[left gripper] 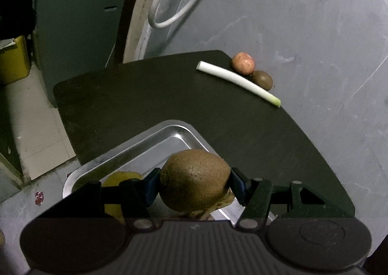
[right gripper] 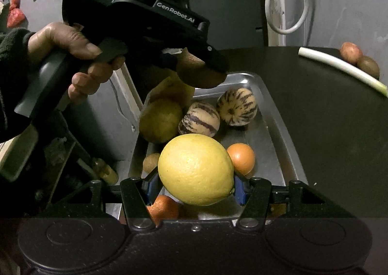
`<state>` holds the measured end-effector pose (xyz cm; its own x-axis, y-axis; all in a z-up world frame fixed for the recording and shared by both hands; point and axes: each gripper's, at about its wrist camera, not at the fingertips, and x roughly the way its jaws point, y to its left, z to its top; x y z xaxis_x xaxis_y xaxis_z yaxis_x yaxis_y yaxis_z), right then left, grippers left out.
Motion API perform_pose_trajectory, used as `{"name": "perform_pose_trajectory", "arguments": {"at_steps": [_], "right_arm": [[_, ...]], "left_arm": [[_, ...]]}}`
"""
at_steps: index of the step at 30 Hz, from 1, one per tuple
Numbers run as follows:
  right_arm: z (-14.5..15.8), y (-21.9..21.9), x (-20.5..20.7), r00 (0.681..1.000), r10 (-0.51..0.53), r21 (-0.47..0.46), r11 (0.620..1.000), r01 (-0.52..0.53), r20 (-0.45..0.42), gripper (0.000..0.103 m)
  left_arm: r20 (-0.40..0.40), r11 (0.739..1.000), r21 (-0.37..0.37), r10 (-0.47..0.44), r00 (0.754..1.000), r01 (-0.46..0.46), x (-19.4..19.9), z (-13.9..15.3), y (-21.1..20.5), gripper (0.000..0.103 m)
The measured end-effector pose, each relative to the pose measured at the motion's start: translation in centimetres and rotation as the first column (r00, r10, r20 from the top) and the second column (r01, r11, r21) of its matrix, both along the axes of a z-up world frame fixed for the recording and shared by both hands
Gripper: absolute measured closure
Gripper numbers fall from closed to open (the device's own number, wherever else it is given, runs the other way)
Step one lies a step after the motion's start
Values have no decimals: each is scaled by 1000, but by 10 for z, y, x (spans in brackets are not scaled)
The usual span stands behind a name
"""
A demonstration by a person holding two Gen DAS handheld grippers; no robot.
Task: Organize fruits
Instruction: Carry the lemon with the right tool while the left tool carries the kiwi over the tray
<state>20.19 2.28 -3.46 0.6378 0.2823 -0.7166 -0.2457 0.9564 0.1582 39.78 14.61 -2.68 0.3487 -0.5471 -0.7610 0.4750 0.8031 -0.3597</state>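
Hovering over the tray (right gripper: 278, 115) rim, kiwi (left gripper: 194, 180) gripped.

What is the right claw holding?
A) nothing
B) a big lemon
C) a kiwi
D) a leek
B: the right claw is closed on a big lemon above the tray; the kiwi is in the left claw.
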Motion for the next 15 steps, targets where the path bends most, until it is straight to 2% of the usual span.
{"name": "perform_pose_trajectory", "arguments": {"at_steps": [9,15], "right_arm": [[-7,3,8,999,-9,-6,1000,9,-36,43],[-10,3,13,998,-18,-2,1000,18,-55,43]], "left_arm": [[-2,999,26,-20,1000,20,7,-12,-3,39],[-4,1000,15,-9,1000,9,11,-15,-2,39]]}}
